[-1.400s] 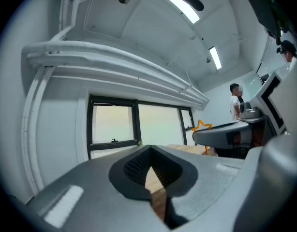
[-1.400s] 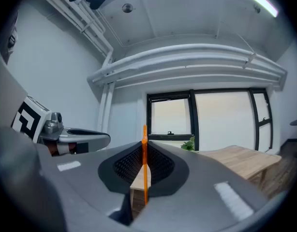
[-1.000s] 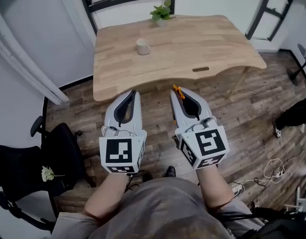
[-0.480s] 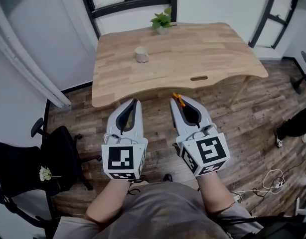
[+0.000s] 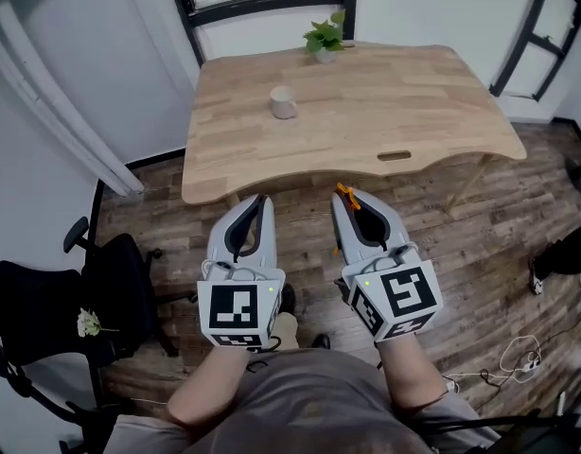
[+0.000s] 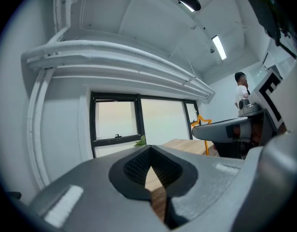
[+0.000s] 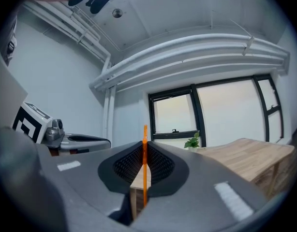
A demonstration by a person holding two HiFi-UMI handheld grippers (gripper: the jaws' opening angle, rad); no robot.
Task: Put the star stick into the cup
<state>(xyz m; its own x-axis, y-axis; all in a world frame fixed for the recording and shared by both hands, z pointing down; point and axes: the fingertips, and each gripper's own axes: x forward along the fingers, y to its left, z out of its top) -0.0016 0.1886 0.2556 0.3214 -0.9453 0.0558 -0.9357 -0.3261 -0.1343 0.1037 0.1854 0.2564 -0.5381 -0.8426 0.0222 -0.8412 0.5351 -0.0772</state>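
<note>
**Head view.** You hold both grippers over the wooden floor (image 5: 480, 244), short of the near edge of the table (image 5: 413, 93). The left gripper (image 5: 261, 200) and the right gripper (image 5: 341, 197) lie side by side, apart, tips toward the table. A short orange part of the star stick (image 5: 343, 194) shows at the right gripper's tip. The cup (image 5: 284, 103) stands upright on the table's far left part, well apart from both grippers. A potted plant (image 5: 324, 38) stands at the table's far edge. An office chair (image 5: 44, 301) stands at your left.

**Left gripper view.** The left gripper's jaws are brought together, tip to tip. Nothing is held between them; only the table shows through the hollow between the pads. At the right of this view, the right gripper carries the stick, its star head above the jaw tip and its shaft running down below. A person (image 6: 242, 88) stands far off behind it.

**Right gripper view.** The right gripper's jaws are closed on the stick. The shaft stands upright between the ribbed pads and its end rises above them. The left gripper lies at the left of this view.
</note>
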